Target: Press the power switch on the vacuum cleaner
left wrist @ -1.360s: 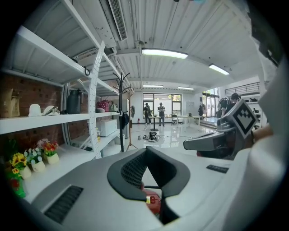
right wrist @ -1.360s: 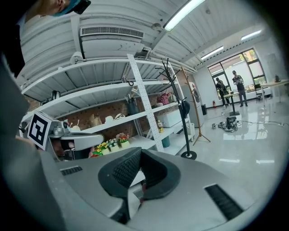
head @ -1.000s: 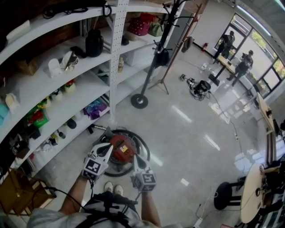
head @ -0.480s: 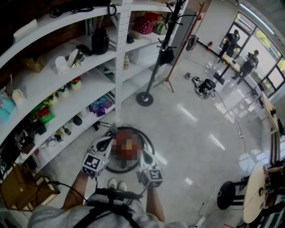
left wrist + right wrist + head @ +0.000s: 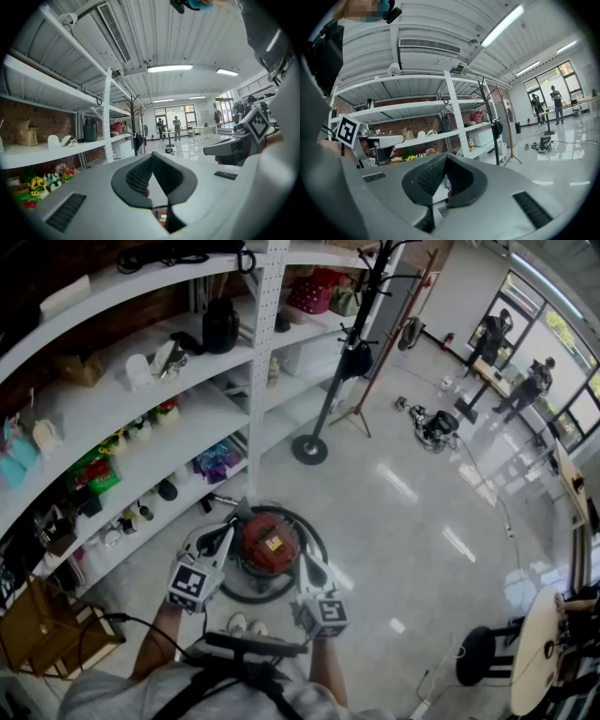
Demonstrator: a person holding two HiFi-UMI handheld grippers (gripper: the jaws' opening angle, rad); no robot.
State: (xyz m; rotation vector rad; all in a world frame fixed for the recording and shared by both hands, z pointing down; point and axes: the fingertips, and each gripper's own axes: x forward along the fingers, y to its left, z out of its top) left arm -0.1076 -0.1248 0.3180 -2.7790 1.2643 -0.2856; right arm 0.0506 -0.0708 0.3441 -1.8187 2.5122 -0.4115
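Vacuum cleaner upright on floor, top upward, between closed, empty left claw and right claw.

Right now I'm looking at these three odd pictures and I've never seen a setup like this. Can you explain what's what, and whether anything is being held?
There is no robot here. A person holds a two-jaw hand tool in each hand. The picture looking down comes from a camera on the person's head. It shows the left gripper and the right gripper on either side of a round red vacuum cleaner, which sits on the shiny floor beside white shelves. The other two pictures come from cameras riding on each gripper, looking along its jaws. Both pairs of jaws have their tips together and hold nothing. I cannot tell whether either gripper touches the vacuum cleaner.
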